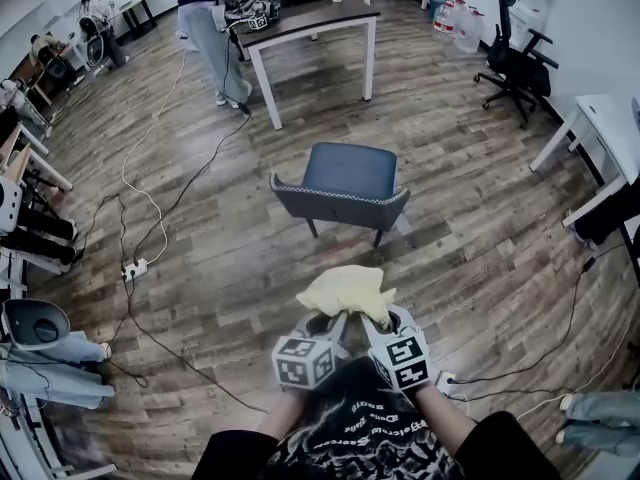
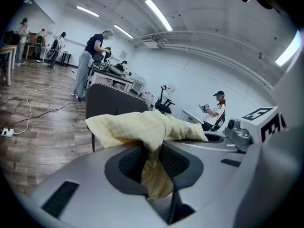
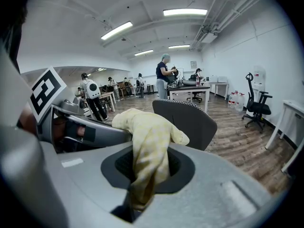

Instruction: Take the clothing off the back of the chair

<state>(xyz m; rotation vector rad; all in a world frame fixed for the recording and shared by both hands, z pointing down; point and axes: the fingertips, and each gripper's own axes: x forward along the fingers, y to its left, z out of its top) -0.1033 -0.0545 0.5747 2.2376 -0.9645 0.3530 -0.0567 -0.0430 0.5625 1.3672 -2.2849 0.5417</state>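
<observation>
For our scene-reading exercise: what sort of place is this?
Probably a shared lab or workshop: a power strip lying on the wood floor, a cluttered work table, and a rolling office chair by the wall.

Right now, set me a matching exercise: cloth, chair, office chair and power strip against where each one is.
Things:
1 cloth
2 chair
3 office chair
4 power strip

Places:
A on the floor at left, among cables
B by the wall, upper right of the head view
C clamped in the jaws of the left gripper and right gripper
D standing bare-backed on the floor beyond the cloth

Pairs: 1-C, 2-D, 3-B, 4-A
</observation>
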